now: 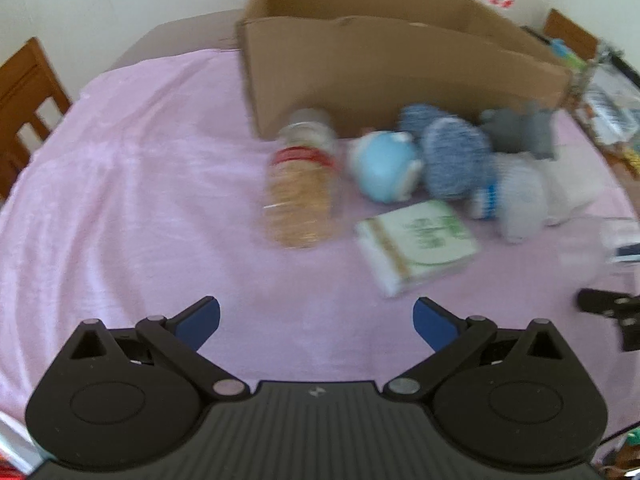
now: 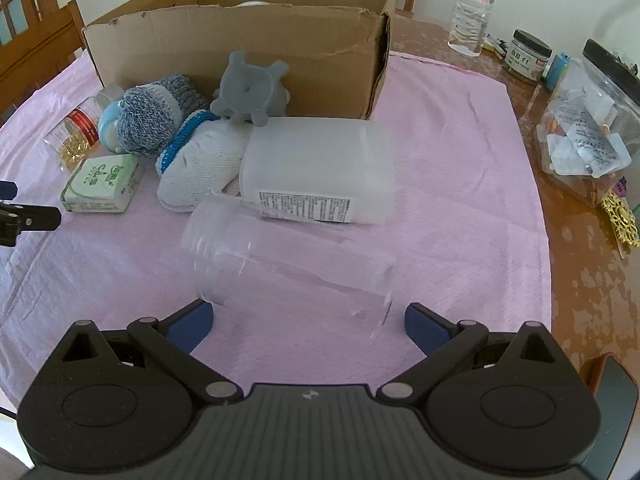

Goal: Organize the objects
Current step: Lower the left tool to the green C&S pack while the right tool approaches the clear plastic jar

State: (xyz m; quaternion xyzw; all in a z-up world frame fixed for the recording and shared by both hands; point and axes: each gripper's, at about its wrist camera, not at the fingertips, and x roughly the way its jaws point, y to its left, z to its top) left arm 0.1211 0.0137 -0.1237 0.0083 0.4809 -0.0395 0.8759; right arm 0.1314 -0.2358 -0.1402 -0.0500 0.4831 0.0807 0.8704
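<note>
Clear jar [image 2: 288, 264] on its side; frosted container [image 2: 320, 168] beside socks [image 2: 200, 168]; cardboard box [image 2: 240, 40] behind.

jar [image 2: 288, 268] before tub [image 2: 320, 168], box [image 2: 240, 44] behind

Little here is legible to me. The frosted tub [image 2: 320, 168] lying on its side carries a white label [image 2: 306, 206] of fine black print, too small to read. The tissue pack [image 2: 102, 184] bears green characters I cannot make out. The water bottle [image 2: 474, 4] has a red and white label with dark characters, unreadable to me. The dark-lidded jar [image 2: 527, 58] shows a pale label with large characters, also unclear. In my left view all print is blurred.
</note>
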